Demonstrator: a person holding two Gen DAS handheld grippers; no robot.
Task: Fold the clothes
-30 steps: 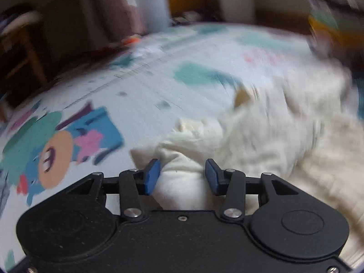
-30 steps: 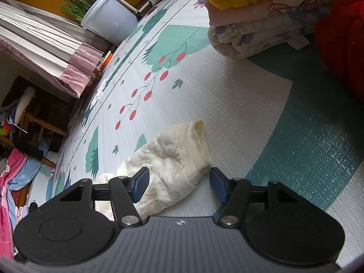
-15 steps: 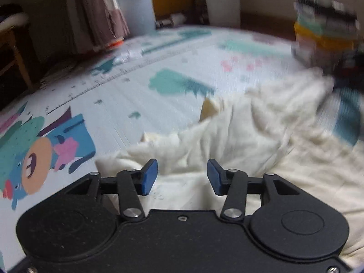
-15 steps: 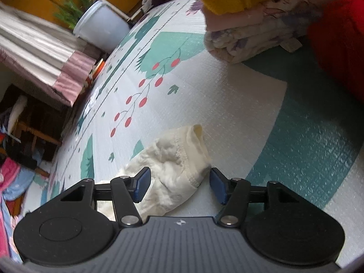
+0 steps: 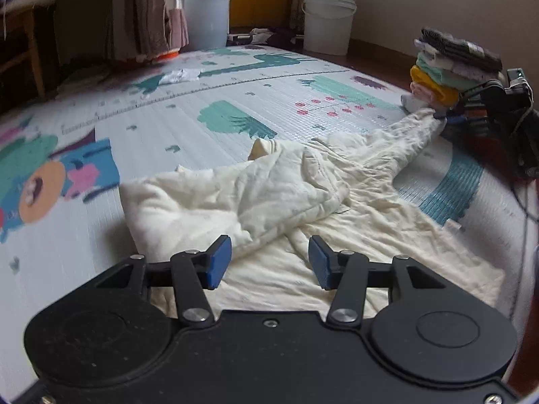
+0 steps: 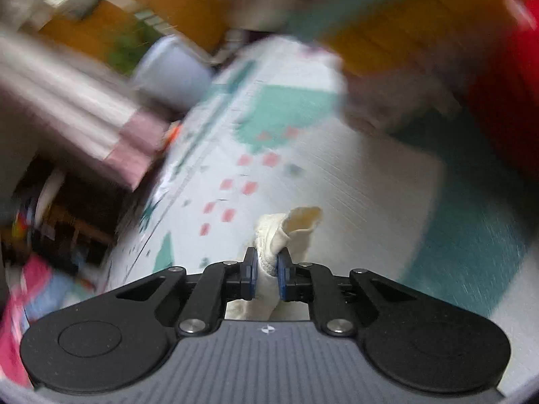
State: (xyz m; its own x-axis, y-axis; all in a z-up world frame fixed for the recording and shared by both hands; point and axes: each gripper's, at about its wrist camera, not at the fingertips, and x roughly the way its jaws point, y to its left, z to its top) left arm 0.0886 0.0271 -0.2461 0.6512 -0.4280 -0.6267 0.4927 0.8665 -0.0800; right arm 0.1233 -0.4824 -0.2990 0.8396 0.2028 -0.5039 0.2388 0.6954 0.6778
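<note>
A crumpled cream garment (image 5: 269, 188) lies on the patterned play mat (image 5: 219, 80). My left gripper (image 5: 269, 257) hovers open just above its near folds, with cloth below the gap and neither pad pressing on it. One long sleeve (image 5: 411, 134) stretches away to the right, up to my right gripper (image 5: 438, 114). In the blurred right wrist view the right gripper (image 6: 267, 266) has its jaws closing, pinching the sleeve cuff (image 6: 298, 224) between the blue pads, and the cuff end pokes out past the tips.
A stack of folded clothes (image 5: 444, 74) stands at the mat's far right, with a red garment (image 6: 505, 101) beside it. Two white buckets (image 5: 207, 13) (image 5: 328, 17) and a curtain (image 5: 148, 6) line the back. Wooden furniture (image 5: 23, 50) is on the left.
My right gripper closed on the sleeve cuff and rose with it, pulling the sleeve taut. My left gripper shifted over the garment, staying open.
</note>
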